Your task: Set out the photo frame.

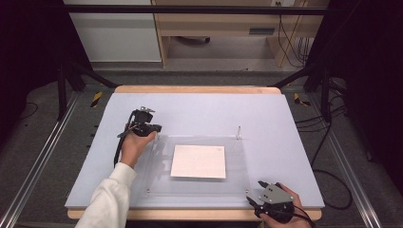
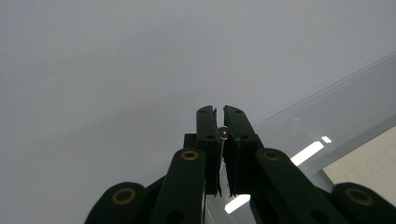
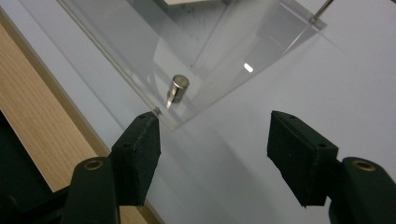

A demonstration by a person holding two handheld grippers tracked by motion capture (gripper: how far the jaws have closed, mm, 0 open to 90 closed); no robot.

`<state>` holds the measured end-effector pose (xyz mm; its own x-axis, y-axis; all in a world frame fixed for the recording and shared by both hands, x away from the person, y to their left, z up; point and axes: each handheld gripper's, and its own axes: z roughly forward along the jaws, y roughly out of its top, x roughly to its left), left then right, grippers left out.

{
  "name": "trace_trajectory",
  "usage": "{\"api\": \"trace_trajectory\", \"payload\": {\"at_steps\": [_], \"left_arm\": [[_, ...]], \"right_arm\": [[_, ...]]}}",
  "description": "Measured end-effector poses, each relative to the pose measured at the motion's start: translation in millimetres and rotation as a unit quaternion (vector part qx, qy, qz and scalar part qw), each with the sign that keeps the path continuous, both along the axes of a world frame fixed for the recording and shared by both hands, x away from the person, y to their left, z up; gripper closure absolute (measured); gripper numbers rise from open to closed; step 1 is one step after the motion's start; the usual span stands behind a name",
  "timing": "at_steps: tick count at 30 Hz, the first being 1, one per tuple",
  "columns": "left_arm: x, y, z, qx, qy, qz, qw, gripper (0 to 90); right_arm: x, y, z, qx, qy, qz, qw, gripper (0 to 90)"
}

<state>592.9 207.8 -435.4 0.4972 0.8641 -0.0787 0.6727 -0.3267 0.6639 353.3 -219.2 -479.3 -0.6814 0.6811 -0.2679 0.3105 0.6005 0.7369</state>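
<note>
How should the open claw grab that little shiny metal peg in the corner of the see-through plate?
Grip the metal peg by its round sides, just under its flat top, coming straight down from above. It is a short cylinder standing up from the clear plate, so only its sides offer two opposite faces. The right gripper is open, with the peg ahead of its jaws; probably one pad should go on each side.

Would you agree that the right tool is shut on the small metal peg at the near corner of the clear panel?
Not quite: the right tool is open, its jaws standing apart short of the small metal peg at the near corner of the clear panel, as the right gripper view shows.
</note>
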Motion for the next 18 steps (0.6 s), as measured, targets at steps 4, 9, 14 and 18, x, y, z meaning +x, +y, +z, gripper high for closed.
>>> {"api": "trace_trajectory", "payload": {"at_steps": [4,9,14,18], "left_arm": [[0.3,0.3,-0.2,-0.001,0.0,0.0,1.0,84.9],[0.5,0.5,-0.2,-0.002,0.001,0.0,1.0,84.9],[1.7,1.4,-0.4,-0.006,0.003,-0.001,1.0,84.9],[2.6,1.8,-0.4,-0.008,0.005,-0.001,1.0,84.9]], "right_arm": [[2.9,7.7,1.1,-0.002,-0.005,0.011,0.9999,33.6],[5.0,13.9,1.4,-0.007,-0.012,0.021,0.9997,32.6],[4.6,18.7,4.7,-0.006,-0.023,0.039,0.999,37.6],[4.9,21.5,9.2,-0.012,-0.033,0.048,0.9982,38.3]]}}
